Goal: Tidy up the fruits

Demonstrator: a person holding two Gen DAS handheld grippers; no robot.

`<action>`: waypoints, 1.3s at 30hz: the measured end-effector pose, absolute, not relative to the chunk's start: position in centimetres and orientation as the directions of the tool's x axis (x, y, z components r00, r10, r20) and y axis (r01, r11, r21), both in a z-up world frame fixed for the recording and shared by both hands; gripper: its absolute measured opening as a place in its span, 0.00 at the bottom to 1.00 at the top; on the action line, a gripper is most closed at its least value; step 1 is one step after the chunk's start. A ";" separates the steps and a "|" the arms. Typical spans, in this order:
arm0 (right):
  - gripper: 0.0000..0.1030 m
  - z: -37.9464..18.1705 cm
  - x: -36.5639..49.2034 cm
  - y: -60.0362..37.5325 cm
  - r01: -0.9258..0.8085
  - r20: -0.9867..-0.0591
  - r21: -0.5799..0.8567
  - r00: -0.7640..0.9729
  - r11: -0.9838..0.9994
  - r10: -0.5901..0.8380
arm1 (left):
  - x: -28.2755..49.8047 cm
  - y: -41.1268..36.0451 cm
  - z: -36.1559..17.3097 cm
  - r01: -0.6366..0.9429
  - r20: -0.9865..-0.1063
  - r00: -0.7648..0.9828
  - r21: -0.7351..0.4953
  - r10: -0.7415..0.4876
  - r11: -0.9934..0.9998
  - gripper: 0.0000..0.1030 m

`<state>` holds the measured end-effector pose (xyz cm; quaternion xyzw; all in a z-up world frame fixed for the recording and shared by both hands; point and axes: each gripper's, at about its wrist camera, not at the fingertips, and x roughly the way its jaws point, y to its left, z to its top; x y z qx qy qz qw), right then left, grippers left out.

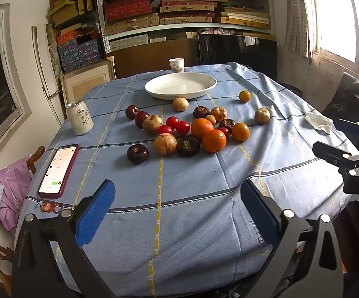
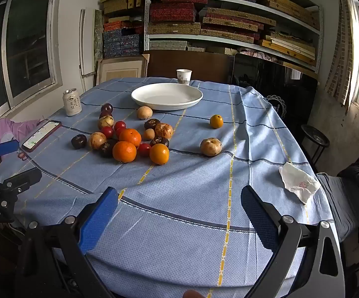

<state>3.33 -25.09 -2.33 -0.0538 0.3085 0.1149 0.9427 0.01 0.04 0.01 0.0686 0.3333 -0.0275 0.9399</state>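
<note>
Black hand-held gripper [image 1: 177, 213] — blue pads [image 1: 95, 214]

Daylight came from the window [image 1: 338, 17] at the right, which was blown out white. The table [image 2: 179, 186] was evenly lit with soft shadows under the fruits [image 1: 186, 129]. Fisheye distortion bent the edges; corners were dark.
</note>
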 end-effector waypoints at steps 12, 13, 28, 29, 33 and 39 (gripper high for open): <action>0.97 -2.3 3.4 -25.1 -0.249 -0.596 -0.031 0.782 0.968 0.182 | 0.2 0.3 -0.2 0.086 -0.626 0.780 0.115 0.005 0.990 0.96; 0.97 -2.3 3.4 -25.1 -0.248 -0.596 -0.031 0.782 0.968 0.182 | 0.2 0.3 -0.2 0.085 -0.626 0.780 0.116 0.006 0.990 0.96; 0.97 -2.3 3.4 -25.1 -0.250 -0.597 -0.030 0.781 0.968 0.183 | 0.1 0.5 -0.2 0.080 -0.624 0.781 0.117 0.010 0.990 0.96; 0.97 -2.3 3.4 -25.1 -0.249 -0.597 -0.031 0.781 0.968 0.182 | 0.1 0.6 -0.3 0.081 -0.624 0.781 0.116 0.010 0.990 0.96; 0.97 -2.2 3.3 -25.1 -0.248 -0.598 -0.030 0.781 0.968 0.182 | 0.2 0.7 -0.4 0.080 -0.625 0.781 0.117 0.011 0.990 0.96; 0.97 -2.2 3.3 -25.1 -0.249 -0.597 -0.031 0.781 0.968 0.182 | 0.2 0.7 -0.4 0.080 -0.625 0.781 0.117 0.011 0.990 0.96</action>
